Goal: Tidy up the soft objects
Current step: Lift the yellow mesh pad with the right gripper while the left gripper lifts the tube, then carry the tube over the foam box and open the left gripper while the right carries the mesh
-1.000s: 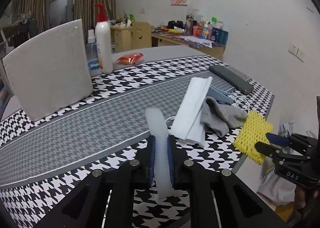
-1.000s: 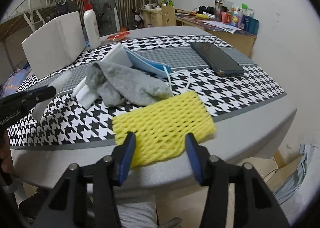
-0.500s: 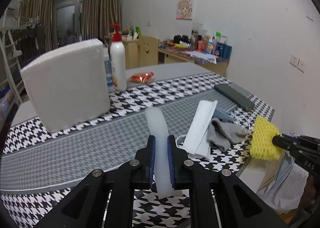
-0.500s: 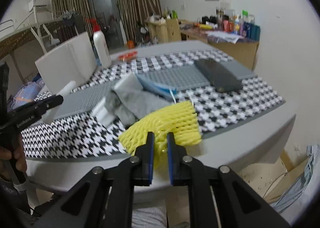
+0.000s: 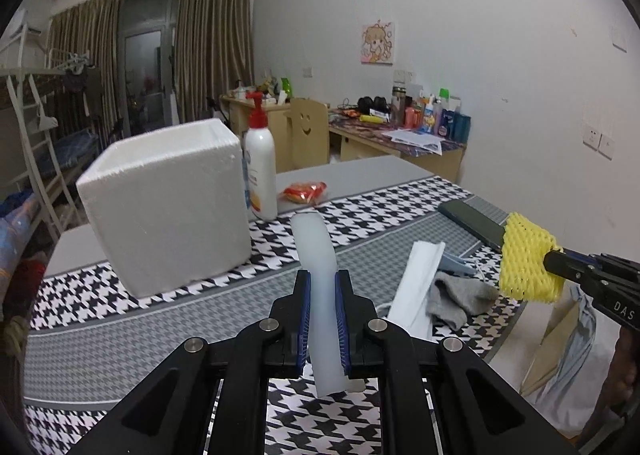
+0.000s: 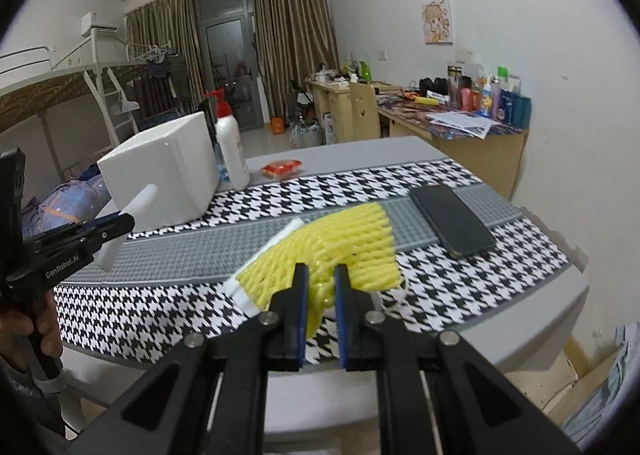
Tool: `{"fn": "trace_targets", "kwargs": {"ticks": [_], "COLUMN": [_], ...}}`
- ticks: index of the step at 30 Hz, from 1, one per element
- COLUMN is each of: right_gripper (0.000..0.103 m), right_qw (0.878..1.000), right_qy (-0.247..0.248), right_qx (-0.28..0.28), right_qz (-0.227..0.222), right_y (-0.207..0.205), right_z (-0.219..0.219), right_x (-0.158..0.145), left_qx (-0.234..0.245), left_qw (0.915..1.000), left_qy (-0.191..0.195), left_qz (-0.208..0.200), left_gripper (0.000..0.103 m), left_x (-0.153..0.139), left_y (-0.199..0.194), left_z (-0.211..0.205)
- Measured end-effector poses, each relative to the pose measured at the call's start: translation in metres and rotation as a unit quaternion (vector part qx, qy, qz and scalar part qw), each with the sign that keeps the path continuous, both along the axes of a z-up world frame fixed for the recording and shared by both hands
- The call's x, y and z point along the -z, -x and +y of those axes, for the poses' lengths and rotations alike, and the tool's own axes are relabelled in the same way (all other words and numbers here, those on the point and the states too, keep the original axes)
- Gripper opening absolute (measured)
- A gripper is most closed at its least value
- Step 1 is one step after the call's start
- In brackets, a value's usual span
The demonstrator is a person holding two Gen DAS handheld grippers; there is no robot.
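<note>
I'm clamping the left gripper (image 5: pixel 322 319) on a white foam strip (image 5: pixel 316 255) and the right gripper (image 6: pixel 320 307) on yellow foam netting (image 6: pixel 340 243), both lifted clear, probably heading for the styrofoam box (image 5: pixel 168 207) at 10 o'clock. Only the left view's showing the grey sock (image 5: pixel 456 295) still lying there.

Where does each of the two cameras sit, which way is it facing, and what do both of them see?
Left wrist: on the left gripper, shut on a white foam strip; faces across the table toward the foam box; right gripper at the right edge.
Right wrist: on the right gripper, shut on a yellow foam net; faces over the table; left gripper and a hand at left.
Shared: foam box, lotion bottle, phone.
</note>
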State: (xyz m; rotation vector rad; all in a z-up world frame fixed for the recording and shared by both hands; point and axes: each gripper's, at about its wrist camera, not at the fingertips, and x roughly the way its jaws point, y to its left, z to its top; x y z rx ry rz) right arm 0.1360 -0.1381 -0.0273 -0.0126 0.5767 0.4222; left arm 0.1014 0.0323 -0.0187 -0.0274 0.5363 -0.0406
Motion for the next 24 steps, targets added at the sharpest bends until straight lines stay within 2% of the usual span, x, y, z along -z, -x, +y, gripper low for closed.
{"fn": "trace_targets", "kwargs": {"ticks": [24], "right_gripper": [0.015], "right_qw": [0.994], "right_qy": [-0.016], "right_qx": [-0.094], "right_qz": [-0.046], "right_y": [-0.032], "right_z": [0.076], "right_x": [-0.028], "left_qx": [-0.039], "left_qw": [0.9984], "left_qy": [-0.014], "left_qz": [-0.039], "left_gripper": [0.013], "left_x": [-0.035], "left_y": [0.000], "left_z": [0.035]}}
